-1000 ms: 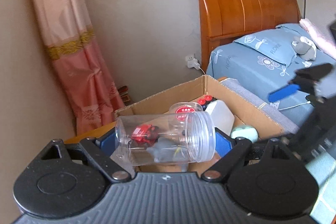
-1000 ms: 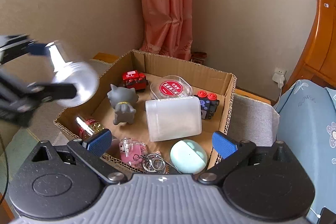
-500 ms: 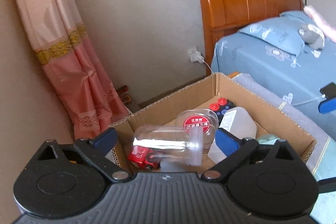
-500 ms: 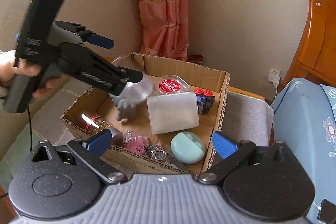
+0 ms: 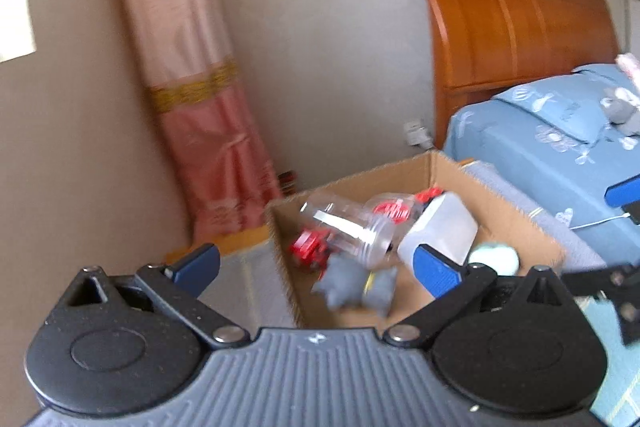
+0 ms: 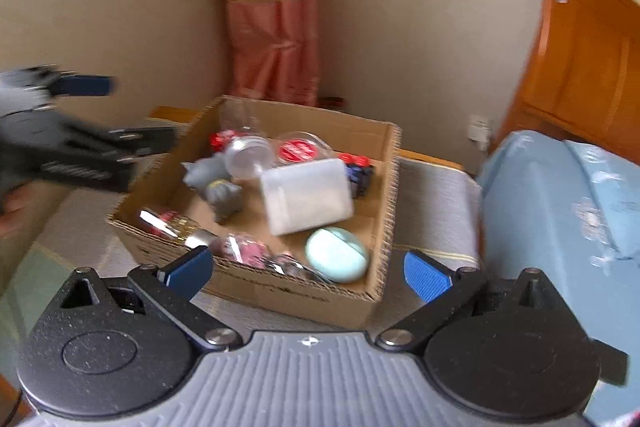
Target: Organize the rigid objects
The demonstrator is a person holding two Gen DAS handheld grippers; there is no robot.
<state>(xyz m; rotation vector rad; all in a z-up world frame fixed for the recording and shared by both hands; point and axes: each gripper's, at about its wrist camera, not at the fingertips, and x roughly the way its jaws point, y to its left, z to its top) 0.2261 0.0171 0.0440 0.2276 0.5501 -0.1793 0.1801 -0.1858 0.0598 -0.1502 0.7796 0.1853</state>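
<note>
A cardboard box (image 6: 380,155) (image 5: 496,203) holds the objects. A clear plastic jar (image 5: 348,231) (image 6: 246,155) lies on its side in the box, over a red toy car (image 5: 310,251) and against a grey cat figure (image 5: 352,285) (image 6: 216,183). A frosted white container (image 6: 306,195) (image 5: 440,231), a mint oval case (image 6: 336,255), a red-lidded tub (image 6: 298,151) and a small bottle (image 6: 172,223) lie there too. My left gripper (image 5: 316,267) is open and empty, behind the box's near-left corner. My right gripper (image 6: 306,273) is open and empty, in front of the box.
The box stands on a grey mat (image 6: 436,211) beside a bed with blue bedding (image 5: 552,155) and a wooden headboard (image 5: 516,27). A pink curtain (image 6: 272,27) hangs in the corner. The left gripper's arm shows blurred at the left of the right wrist view (image 6: 76,151).
My left gripper opened and let the clear jar go into the box, then pulled back and left. The grey cat figure tipped over. My right gripper drew back a little.
</note>
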